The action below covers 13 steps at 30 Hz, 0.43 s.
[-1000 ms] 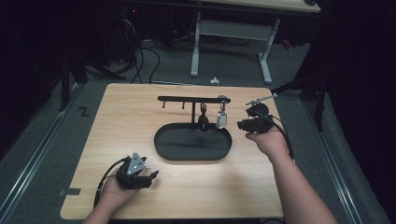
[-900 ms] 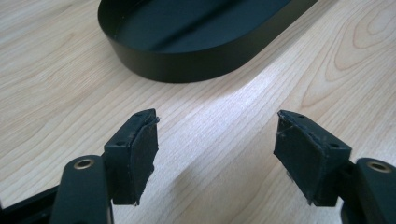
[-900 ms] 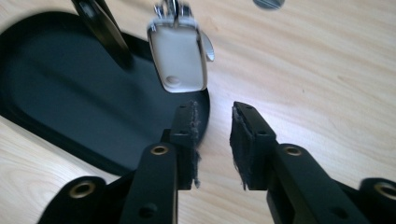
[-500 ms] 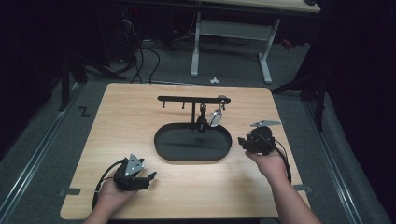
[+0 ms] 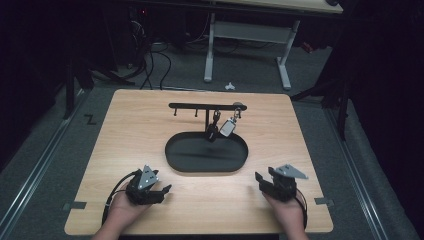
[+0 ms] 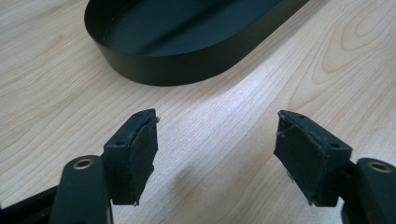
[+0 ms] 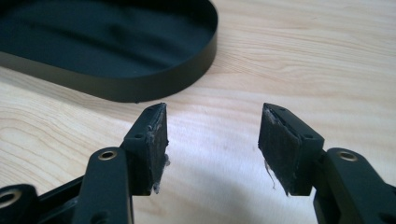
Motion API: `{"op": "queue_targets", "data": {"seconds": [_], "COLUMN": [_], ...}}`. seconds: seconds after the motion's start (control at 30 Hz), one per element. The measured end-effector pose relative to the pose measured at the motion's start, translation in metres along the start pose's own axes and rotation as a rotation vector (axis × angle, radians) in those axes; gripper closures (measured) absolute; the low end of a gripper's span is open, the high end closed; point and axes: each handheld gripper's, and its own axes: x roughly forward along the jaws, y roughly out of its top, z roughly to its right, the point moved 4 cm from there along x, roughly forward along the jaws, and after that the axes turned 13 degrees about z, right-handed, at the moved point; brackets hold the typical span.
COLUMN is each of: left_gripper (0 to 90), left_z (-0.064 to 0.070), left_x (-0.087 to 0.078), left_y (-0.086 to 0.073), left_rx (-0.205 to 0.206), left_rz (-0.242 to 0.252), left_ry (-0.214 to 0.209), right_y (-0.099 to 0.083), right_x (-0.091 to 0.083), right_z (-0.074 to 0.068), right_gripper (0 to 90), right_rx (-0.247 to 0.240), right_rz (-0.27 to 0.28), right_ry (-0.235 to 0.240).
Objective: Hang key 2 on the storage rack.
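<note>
The high view looks from above the person's edge of the counter [image 5: 150, 125], facing forward and down, far enough back to take in the whole wooden top, the floor around it and a second desk's legs beyond. The left gripper view rides low on the left tongs [image 6: 217, 154], close to the wood, looking along its two black jaws toward the rounded near end of the black oval tray [image 6: 187, 70]. The right gripper view sits just as low on the right tongs [image 7: 212, 144], facing the tray's [image 7: 154, 86] other rounded end. All three views share the tray [image 5: 172, 160] and the strip of counter in front of it.
</note>
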Motion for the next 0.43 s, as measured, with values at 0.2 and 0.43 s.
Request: {"op": "queue_targets", "data": {"seconds": [0.2,0.43], "left_gripper": [30.1,30.0], "left_z": [0.0046,0.0047], "left_x": [0.0017,0.0005], "left_y": [0.0,0.0004], "left_rx": [0.004,0.006], "left_rz": [-0.013,-0.008], "left_ry": [-0.009,-0.009], "right_y": [-0.0025,-0.0071], "right_x": [-0.003,0.0029], "right_z": [-0.0026,-0.0049], "right_gripper": [43.8,43.9], "right_rx": [0.008,0.0], "right_rz": [-0.003,-0.032], "right_ry": [0.026,0.049]}}
